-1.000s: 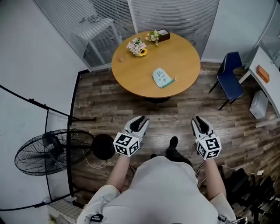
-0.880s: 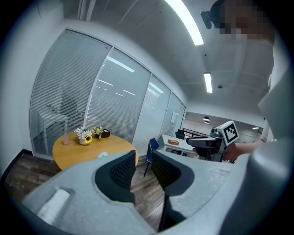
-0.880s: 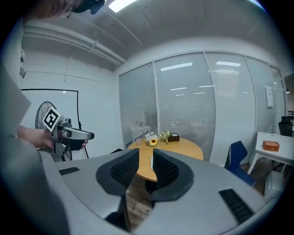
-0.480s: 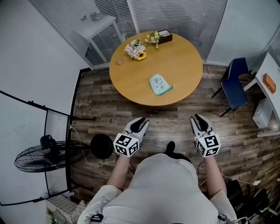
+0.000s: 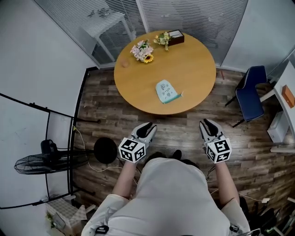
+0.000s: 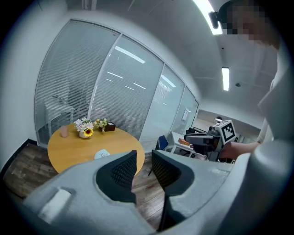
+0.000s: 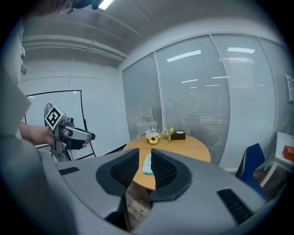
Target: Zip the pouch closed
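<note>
left gripper [image 5: 146, 125], right gripper [image 5: 205, 122]: jaws apart (empty)

Pale teal pouch [image 5: 166, 91], flat on table [image 5: 196, 64]

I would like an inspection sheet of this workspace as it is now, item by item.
Surface: round wooden table, ahead of the person, out of the grippers' reach.
Job's things: pale green pouch lying flat near the table's front edge; zip too small to judge.
Clutter: flowers, dark box with more flowers, small cup, all at the far edge.
Grippers: left gripper and right gripper over the floor, jaws apart, nothing between them.
Cables: thin cable on the floor beside the fan.
Surroundings: blue chair, glass wall with blinds.
</note>
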Motion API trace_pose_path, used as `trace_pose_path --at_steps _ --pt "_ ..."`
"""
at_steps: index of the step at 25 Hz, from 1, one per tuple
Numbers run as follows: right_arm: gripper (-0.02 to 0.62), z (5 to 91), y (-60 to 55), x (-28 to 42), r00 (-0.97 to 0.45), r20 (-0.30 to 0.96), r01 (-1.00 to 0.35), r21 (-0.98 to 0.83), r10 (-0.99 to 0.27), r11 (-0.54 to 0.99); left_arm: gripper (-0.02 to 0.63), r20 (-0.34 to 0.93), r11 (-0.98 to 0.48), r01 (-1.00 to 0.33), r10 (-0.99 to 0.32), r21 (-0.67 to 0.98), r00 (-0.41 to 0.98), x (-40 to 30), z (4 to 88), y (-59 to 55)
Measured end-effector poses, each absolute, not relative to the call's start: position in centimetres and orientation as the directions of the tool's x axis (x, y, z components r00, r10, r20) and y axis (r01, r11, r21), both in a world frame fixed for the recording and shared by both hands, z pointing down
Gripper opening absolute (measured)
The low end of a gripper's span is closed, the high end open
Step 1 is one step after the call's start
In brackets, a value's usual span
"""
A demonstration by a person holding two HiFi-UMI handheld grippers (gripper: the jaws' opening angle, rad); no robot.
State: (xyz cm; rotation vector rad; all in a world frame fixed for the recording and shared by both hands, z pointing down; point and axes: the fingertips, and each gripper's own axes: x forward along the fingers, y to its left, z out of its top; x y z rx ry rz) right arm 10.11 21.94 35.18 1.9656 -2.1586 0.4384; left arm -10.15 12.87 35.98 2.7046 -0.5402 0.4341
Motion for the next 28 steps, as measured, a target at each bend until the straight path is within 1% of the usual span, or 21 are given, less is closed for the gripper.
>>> trace_pose_path --at_steps 7,13,24,28 --pt "0.08 36.8 19.2 11.2 -0.125 0.366 -0.989 -0.122 -0.922 0.086 0.106 0.373 -0.855 -0.429 -0.312 0.291 0.874 -8.6 36.6 10.1" --pt "0.08 38.2 15.4 11.6 -0.107 0.394 -0.99 -0.13 -0.913 0.059 0.106 0.364 -0.873 -0.401 -0.29 0.279 0.885 -7.7 37.4 5.6" --pt "0.08 40.5 6.3 11.2 -0.067 0.465 -0.997 -0.058 -0.883 0.045 0.106 0.388 -0.914 -0.272 -0.143 0.3 0.911 -5.3 40.6 -4.1" --pt "0.08 41.9 4.1 11.7 -0.037 0.502 -0.999 -0.043 -0.864 0.018 0.106 0.406 -0.926 -0.23 -0.094 0.299 0.909 -4.4 41.7 -6.7"
